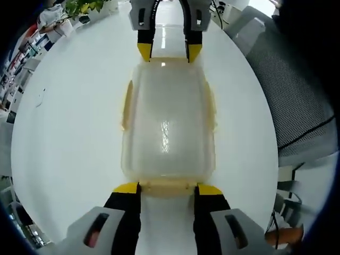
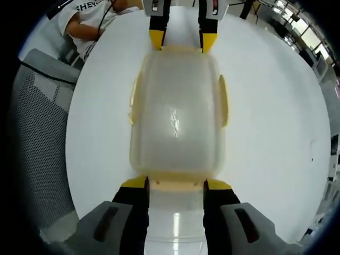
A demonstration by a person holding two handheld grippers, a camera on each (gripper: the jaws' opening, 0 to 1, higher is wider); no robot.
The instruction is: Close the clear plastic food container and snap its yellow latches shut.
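Left gripper view: left gripper (image 1: 168,188) fingers spread, straddling near end latch (image 1: 167,187) of container (image 1: 167,125); container mid-desk (image 1: 69,133), long axis running straight away.

Right gripper view: right gripper (image 2: 176,184) fingers likewise spread, at opposite end latch (image 2: 176,184). Side latches (image 2: 223,99) stood flared out, apparently unsnapped.

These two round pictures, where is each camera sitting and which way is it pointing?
Left gripper view: rides on the left claw, looking along its yellow-tipped jaws at the clear container on the white table; the right claw faces it from the far end.
Right gripper view: rides on the right claw, looking the opposite way across the same container; the left claw shows at the far end, and a person's sleeve beyond it.
Shared: container, table, both claws, one at each short end.
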